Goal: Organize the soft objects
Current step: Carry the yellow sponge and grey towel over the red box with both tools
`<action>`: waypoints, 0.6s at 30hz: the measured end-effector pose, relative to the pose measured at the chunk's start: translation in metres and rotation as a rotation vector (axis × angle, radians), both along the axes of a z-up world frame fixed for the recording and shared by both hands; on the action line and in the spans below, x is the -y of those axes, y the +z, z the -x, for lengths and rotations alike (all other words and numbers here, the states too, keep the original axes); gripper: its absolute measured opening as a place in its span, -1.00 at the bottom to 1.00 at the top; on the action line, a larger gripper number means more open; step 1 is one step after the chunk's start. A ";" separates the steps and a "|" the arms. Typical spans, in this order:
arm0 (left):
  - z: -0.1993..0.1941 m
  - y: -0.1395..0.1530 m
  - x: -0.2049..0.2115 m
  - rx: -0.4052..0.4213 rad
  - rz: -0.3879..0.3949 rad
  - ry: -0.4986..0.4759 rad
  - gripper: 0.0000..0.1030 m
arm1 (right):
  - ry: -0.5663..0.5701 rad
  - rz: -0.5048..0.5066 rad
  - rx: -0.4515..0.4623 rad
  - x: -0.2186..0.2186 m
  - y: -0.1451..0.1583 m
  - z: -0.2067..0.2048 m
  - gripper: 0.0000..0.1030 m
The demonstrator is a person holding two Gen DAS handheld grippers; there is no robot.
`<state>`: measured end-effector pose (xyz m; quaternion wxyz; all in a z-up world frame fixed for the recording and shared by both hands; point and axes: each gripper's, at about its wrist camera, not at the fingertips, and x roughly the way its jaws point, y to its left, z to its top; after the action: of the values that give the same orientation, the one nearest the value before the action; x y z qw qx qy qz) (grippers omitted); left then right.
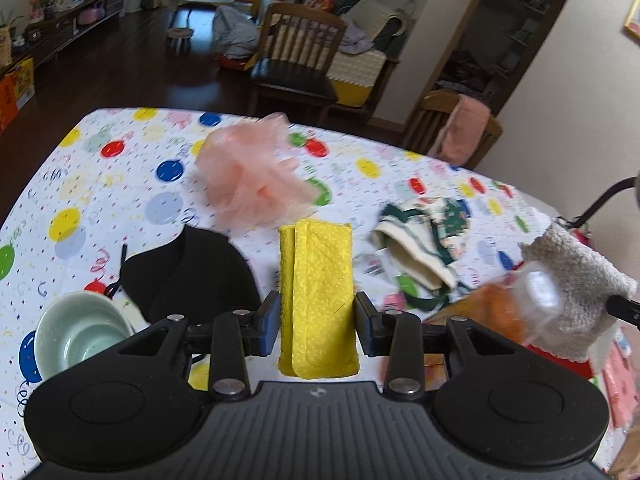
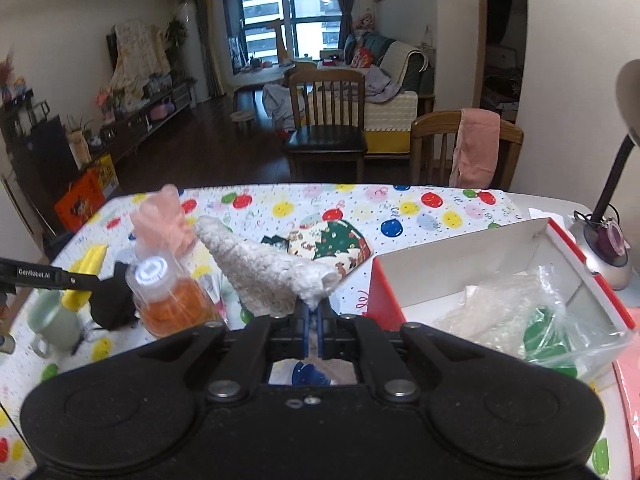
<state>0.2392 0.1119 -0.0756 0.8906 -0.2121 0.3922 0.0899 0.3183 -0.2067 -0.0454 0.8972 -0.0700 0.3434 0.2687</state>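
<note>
My left gripper [image 1: 316, 312] is shut on a folded yellow cloth [image 1: 318, 280], held above the table; the cloth shows again as a yellow strip [image 2: 90, 266] at the left of the right wrist view. My right gripper [image 2: 315, 312] is shut on the edge of a fluffy white-grey cloth [image 2: 268, 268], which hangs lifted and also shows at the right of the left wrist view [image 1: 580, 272]. On the balloon-print tablecloth [image 1: 120, 184] lie a pink mesh bath pouf [image 1: 248, 176], a black soft pouch [image 1: 188, 272] and a green-and-cream patterned cloth [image 1: 424, 240].
A pale green cup [image 1: 76, 332] stands at the table's near left. A clear bottle with orange contents [image 2: 168, 300] stands mid-table. A red-and-white box [image 2: 500, 280] holding plastic bags sits at the right, a desk lamp [image 2: 608, 248] behind it. Wooden chairs [image 2: 328, 128] stand beyond the far edge.
</note>
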 end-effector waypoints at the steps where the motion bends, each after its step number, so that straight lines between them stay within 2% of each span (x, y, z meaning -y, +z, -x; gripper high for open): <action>1: 0.000 0.006 0.003 0.007 0.002 -0.011 -0.27 | -0.003 -0.010 -0.002 0.003 0.004 0.001 -0.96; 9: -0.001 0.049 0.044 0.060 -0.042 -0.122 -0.27 | -0.025 -0.033 0.022 0.025 0.040 0.010 -0.96; 18: -0.014 0.084 0.103 0.110 -0.065 -0.246 -0.27 | -0.068 0.036 0.059 0.054 0.069 0.012 -0.96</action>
<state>0.2529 0.0091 0.0080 0.9214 -0.1380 0.3627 -0.0188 0.3061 -0.2604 0.0235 0.9142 -0.0822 0.3237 0.2295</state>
